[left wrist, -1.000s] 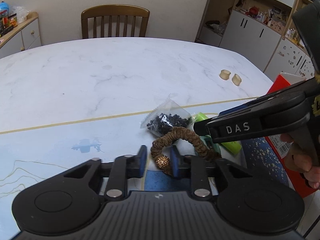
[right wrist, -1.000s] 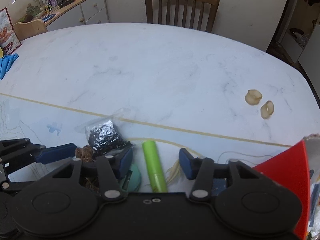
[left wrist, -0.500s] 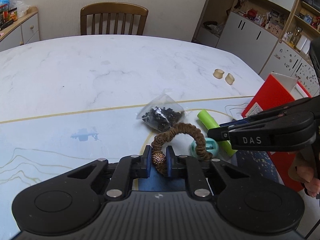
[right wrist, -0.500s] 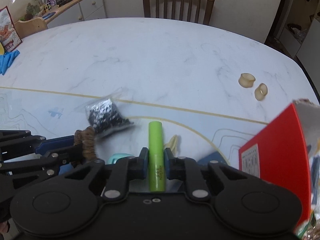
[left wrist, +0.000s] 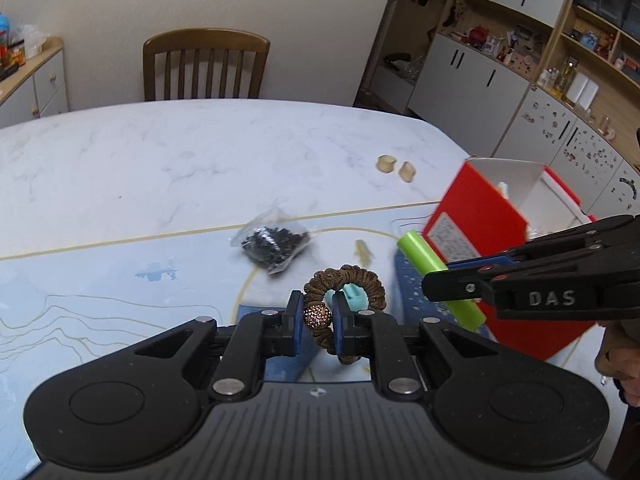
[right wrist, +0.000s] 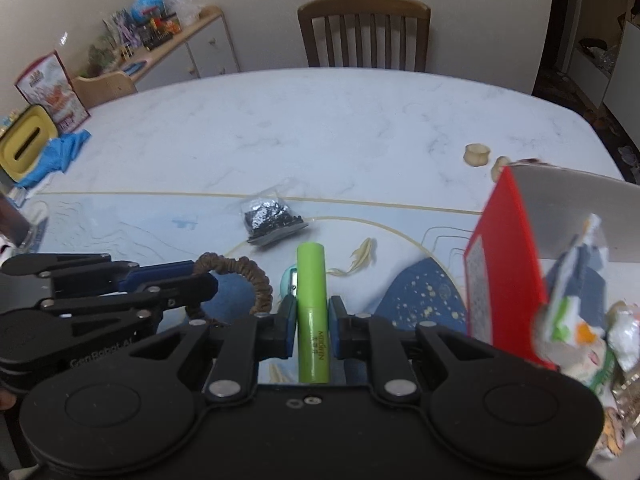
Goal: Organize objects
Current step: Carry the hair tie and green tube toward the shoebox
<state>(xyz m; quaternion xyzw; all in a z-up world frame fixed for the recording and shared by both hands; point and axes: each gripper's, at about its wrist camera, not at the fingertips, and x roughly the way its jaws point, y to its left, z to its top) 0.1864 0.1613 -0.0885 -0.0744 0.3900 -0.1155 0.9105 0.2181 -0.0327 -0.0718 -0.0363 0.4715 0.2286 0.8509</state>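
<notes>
The bag of beads (right wrist: 271, 220) lies on the table (right wrist: 320, 128), left of the box (right wrist: 504, 264).

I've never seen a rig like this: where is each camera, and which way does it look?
Left wrist: rides the left gripper, looking along its fingers, shut on a scrunchie; the right gripper crosses in.
Right wrist: rides the right gripper, shut on a green tube; the left gripper shows.
Shared: table, chair, red box, bead bag.

Right hand-held gripper (right wrist: 313, 322) clamps green tube (right wrist: 313, 312) beside red box (right wrist: 506, 268)
</notes>
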